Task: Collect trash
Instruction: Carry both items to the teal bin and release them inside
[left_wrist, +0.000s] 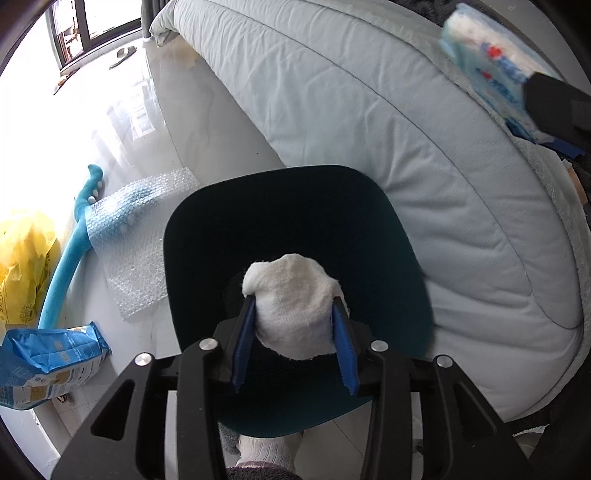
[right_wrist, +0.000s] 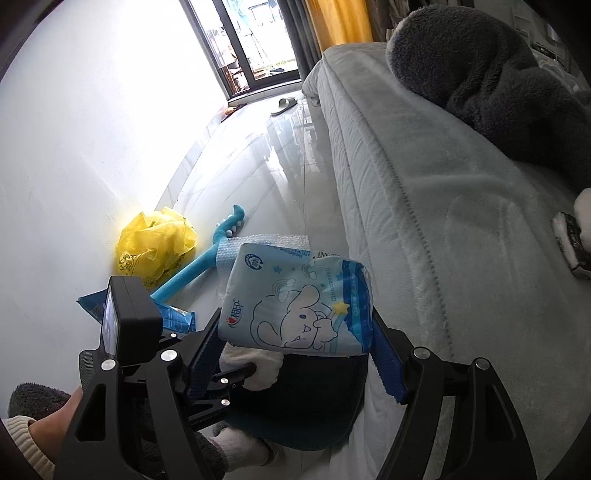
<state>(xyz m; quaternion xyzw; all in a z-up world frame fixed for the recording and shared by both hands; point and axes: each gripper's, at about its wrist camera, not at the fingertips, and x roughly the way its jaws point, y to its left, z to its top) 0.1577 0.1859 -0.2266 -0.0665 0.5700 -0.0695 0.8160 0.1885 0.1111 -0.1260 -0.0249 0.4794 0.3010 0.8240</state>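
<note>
My left gripper (left_wrist: 295, 306) points down with its blue pads on both sides of a crumpled white wad (left_wrist: 295, 314), directly above the dark teal bin (left_wrist: 295, 221). My right gripper (right_wrist: 295, 314) is shut on a light blue tissue pack (right_wrist: 295, 306) printed with a cartoon dog, held just above the same bin (right_wrist: 295, 402). In the right wrist view the left gripper (right_wrist: 243, 369) and its white wad (right_wrist: 258, 362) show beneath the pack. In the left wrist view the pack (left_wrist: 487, 55) hangs at the upper right.
A grey-white mattress (left_wrist: 369, 129) runs along the right. On the floor by the wall lie a yellow plastic bag (right_wrist: 155, 247), a blue foam toy (right_wrist: 221, 236), bubble wrap (left_wrist: 136, 236) and a blue packet (left_wrist: 48, 362). A socked foot (left_wrist: 266, 454) stands beside the bin.
</note>
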